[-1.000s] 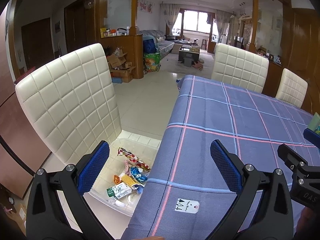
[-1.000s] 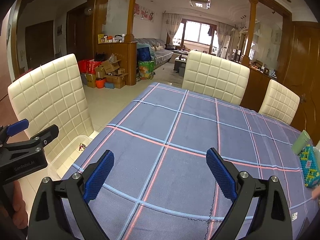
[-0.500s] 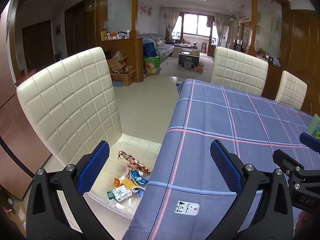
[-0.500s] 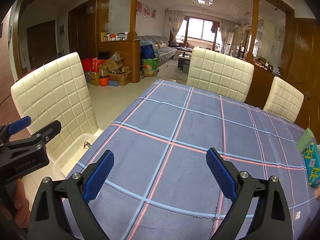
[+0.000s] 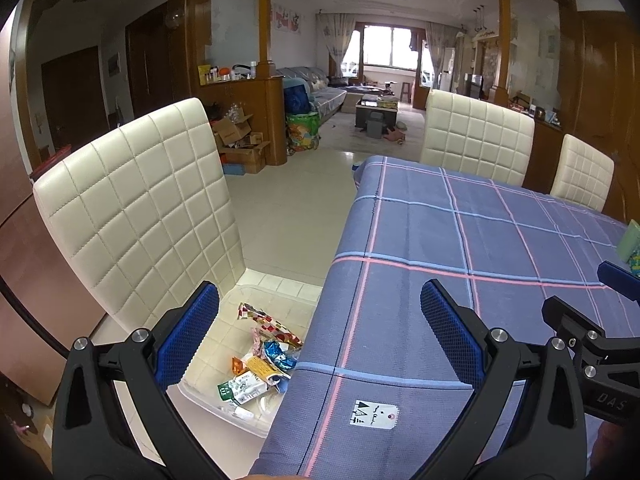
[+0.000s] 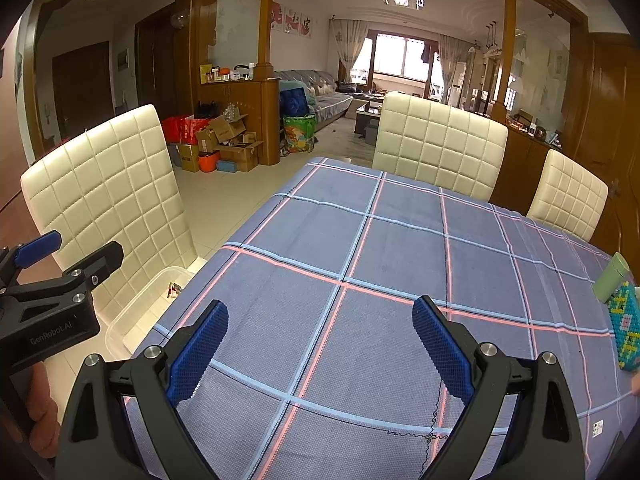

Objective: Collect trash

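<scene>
The left tool (image 5: 320,336) hangs with its 2 blue-padded fingers spread wide and nothing between them, straddling the left edge of the counter (image 5: 500,240), which is covered by a blue cloth with pink and pale-blue lines. The right tool (image 6: 320,340) is likewise released and empty, held above the middle of the cloth. A white paper tag (image 5: 376,415) lies on the cloth near the left tool. Below the counter's left edge, a clear plastic bin (image 5: 236,412) sits on the seat of a cream quilted chair (image 5: 132,208), and the trash (image 5: 260,360) lies inside it: a checkered wrapper, a blue foil wrapper, an orange-and-yellow packet and a green-and-white packet, with perhaps more hidden under the cloth's overhang. At the counter's right edge are a pale green cylinder (image 6: 610,277) and, just beside it, a blue-green beaded item (image 6: 626,328). 2 more cream chairs (image 6: 438,144) stand at the far side, and cardboard boxes (image 6: 224,140) are piled on the floor by a wooden partition beyond.
</scene>
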Action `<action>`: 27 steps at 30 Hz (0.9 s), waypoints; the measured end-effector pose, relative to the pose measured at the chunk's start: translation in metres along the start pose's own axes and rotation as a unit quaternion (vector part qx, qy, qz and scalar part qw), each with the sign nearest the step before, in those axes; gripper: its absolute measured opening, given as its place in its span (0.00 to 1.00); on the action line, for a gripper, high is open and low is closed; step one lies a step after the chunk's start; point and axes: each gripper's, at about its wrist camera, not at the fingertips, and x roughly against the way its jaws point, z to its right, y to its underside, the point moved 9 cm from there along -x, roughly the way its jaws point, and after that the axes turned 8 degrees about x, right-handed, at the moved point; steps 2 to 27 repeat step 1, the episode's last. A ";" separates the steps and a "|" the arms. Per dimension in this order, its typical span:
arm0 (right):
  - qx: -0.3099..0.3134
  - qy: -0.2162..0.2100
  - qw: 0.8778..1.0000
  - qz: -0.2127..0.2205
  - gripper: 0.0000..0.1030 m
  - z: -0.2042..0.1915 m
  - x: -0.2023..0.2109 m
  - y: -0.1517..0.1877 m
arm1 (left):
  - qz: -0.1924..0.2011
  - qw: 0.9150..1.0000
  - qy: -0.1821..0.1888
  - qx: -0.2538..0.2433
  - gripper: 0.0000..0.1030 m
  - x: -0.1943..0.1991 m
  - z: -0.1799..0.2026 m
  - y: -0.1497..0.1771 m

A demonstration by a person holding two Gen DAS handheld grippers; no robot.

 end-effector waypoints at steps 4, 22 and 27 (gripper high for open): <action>0.000 0.000 1.000 0.000 0.88 0.000 0.000 0.000 | 0.000 1.000 0.000 0.000 0.97 0.000 0.000 0.000; 0.000 0.000 1.000 0.000 0.88 0.000 0.000 0.000 | 0.000 1.000 0.000 0.000 0.97 0.000 0.000 0.000; 0.000 0.000 1.000 0.000 0.88 0.000 0.000 0.000 | 0.000 1.000 0.000 0.000 0.97 0.000 0.000 0.000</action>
